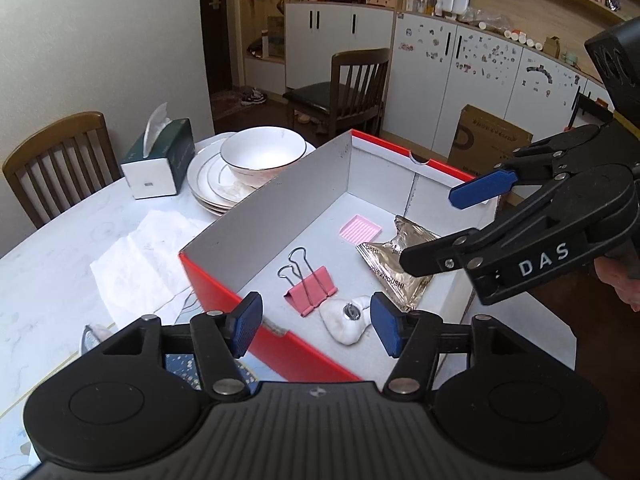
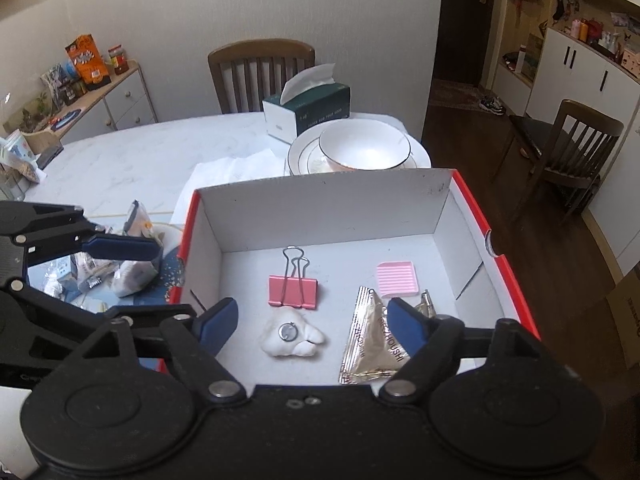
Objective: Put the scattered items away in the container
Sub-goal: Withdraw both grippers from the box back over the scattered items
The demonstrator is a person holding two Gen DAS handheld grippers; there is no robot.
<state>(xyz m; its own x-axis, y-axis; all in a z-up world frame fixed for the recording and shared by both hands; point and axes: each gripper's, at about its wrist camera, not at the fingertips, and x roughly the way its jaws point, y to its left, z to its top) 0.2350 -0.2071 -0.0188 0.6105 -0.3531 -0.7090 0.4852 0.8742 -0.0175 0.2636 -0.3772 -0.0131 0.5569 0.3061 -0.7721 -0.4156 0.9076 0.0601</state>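
One red box [image 2: 476, 216] sits on the desk [image 2: 120, 160], and four things lie inside: one pink binder clip [image 2: 293, 290], one pink ridged pad [image 2: 397, 277], one gold foil packet [image 2: 370, 344], one white plush charm [image 2: 290, 336]. Beyond it, one bowl [image 2: 364, 148] on a stack of plates [image 2: 302, 156], one tissue box [image 2: 306, 110]. Two chairs [image 2: 260, 72] are in view, two grippers, left [image 1: 316, 326] and right [image 2: 310, 322].

Pale walls [image 2: 240, 0], dark wood floor [image 2: 460, 128], slatted wooden chairs [image 2: 260, 72], white sticker-dotted cabinets [image 1: 460, 76].
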